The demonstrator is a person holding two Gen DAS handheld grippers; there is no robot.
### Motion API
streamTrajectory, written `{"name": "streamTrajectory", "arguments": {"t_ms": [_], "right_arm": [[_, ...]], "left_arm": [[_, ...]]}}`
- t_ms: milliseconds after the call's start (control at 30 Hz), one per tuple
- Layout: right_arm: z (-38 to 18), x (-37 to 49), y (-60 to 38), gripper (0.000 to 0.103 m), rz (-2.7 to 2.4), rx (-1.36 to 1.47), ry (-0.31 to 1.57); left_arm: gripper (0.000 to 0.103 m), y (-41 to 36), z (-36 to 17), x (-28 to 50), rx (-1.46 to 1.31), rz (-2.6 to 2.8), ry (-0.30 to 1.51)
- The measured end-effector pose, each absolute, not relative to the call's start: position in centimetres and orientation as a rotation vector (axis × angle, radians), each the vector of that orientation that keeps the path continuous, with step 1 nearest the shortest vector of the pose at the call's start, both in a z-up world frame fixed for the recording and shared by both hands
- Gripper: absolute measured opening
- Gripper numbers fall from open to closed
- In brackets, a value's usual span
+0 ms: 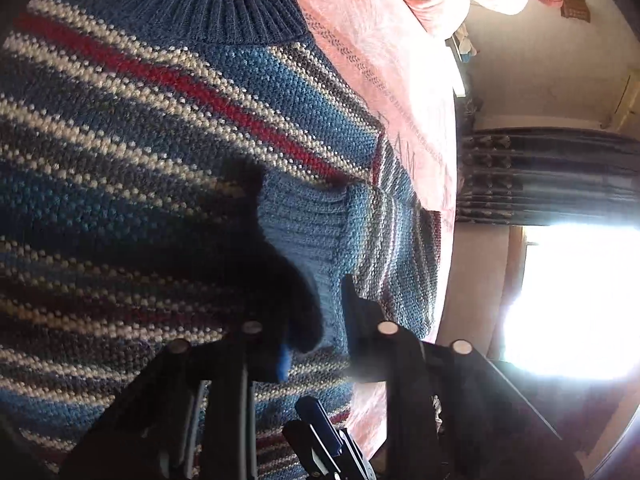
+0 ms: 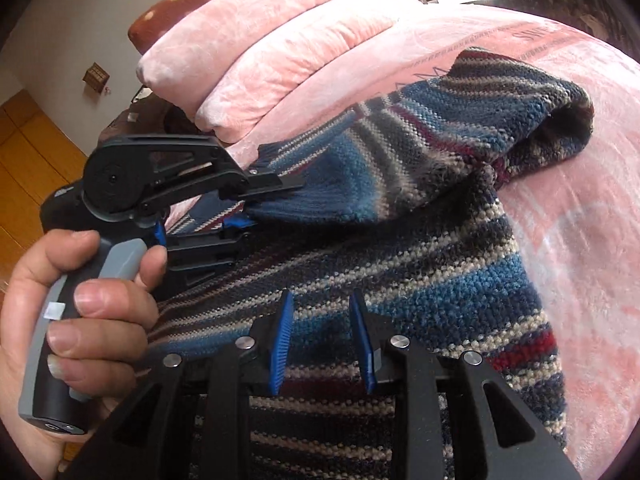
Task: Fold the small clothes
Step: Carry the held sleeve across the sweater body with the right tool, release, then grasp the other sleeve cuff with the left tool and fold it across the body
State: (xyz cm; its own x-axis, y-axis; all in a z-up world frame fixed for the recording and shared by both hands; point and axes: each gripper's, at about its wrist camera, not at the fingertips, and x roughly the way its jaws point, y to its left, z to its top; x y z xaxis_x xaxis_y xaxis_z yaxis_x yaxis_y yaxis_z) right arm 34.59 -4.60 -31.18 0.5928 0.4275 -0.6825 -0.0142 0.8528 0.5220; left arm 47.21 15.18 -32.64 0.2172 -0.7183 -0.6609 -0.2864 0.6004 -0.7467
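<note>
your left gripper (image 2: pixel 256 200) sits at 9 o'clock in the right wrist view, its two black fingers closed onto the ribbed blue cuff (image 2: pixel 304 204) of the sweater's sleeve (image 2: pixel 420 148), so the jaws are pinched down on knit. your left hand (image 2: pixel 76 304) wraps the grey handle below it, fingers curled round the trigger. the sleeve runs from that cuff up toward 2 o'clock, where it bends over in a dark open fold and drops back to the body of the striped sweater (image 2: pixel 400 280). the sweater, blue with white, grey and red bands, lies spread on the pink blanket (image 2: pixel 580 220), filling the lower middle of the frame. your right gripper (image 2: pixel 322 340) hangs at 6 o'clock just over the sweater body, blue pads parted with a clear gap between them and nothing in that gap. two pink pillows (image 2: pixel 260 40) lie at 11 o'clock beyond the sweater. in the left wrist view the same cuff (image 1: pixel 304 236) sits between the dark fingers of the left gripper (image 1: pixel 316 312) at 6 o'clock, with the ribbed collar (image 1: pixel 192 4) at 11 o'clock and the blanket's edge (image 1: pixel 400 80) at 1 o'clock. a bright window (image 1: pixel 572 300) glares at 4 o'clock.
</note>
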Motion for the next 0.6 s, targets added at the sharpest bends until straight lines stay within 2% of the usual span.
{"name": "streamTrajectory", "arguments": {"t_ms": [133,433,600], "right_arm": [[-31.2,34.6,-3.5,0.03,0.297,0.486,0.917],[-31.5,34.4,-1.7,0.031,0.335,0.434,0.924],[-31.4,34.4,-1.5,0.031,0.34,0.424,0.924]], "left_arm": [[0.007,14.3,-28.0,48.9,-0.849,-0.438,1.316],[0.006,13.6,-12.5,52.4,-0.614,-0.595,1.126],[0.006,15.8,-8.0,52.5,-0.546,-0.603,1.073]]}}
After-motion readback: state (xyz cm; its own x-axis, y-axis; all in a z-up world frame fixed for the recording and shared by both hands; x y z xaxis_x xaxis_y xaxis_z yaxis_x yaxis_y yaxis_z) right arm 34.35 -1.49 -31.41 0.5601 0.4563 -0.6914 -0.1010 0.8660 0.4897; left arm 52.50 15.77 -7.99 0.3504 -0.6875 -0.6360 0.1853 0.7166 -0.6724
